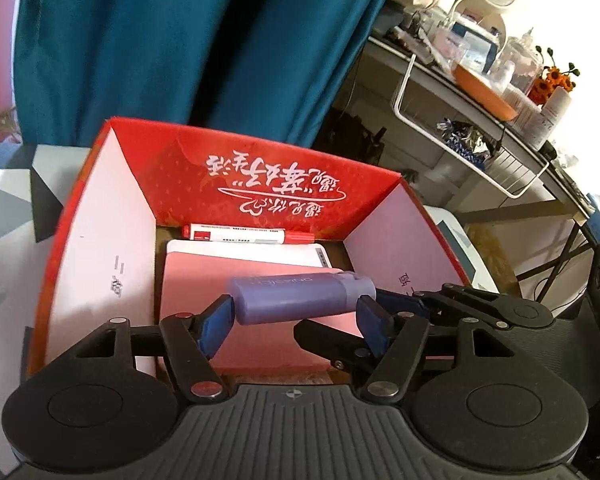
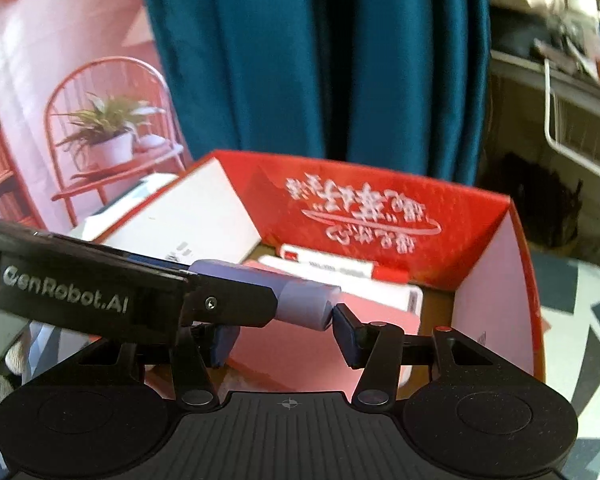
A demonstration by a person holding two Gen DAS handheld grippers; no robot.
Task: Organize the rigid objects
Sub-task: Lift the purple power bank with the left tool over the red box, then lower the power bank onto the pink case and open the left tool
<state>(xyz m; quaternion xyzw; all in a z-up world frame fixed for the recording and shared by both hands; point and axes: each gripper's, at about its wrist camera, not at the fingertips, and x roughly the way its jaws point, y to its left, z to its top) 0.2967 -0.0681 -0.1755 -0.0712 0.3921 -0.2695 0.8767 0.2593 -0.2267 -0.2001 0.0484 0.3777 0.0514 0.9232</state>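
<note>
Black tool (image 1: 296, 322), blue pads (image 1: 216, 330)

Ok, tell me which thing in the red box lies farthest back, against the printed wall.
The red marker. It lies along the foot of the box's printed back wall, behind the pink-and-white flat case and the purple case.

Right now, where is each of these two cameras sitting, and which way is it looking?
Left wrist: sits on the left gripper, looking down into the red box; its own blue pads flank the purple case, and the right gripper's black fingers intrude at right.
Right wrist: sits on the right gripper, facing the same box; the left gripper's arm crosses at left.
Shared: box, case, red marker, teal curtain.
</note>
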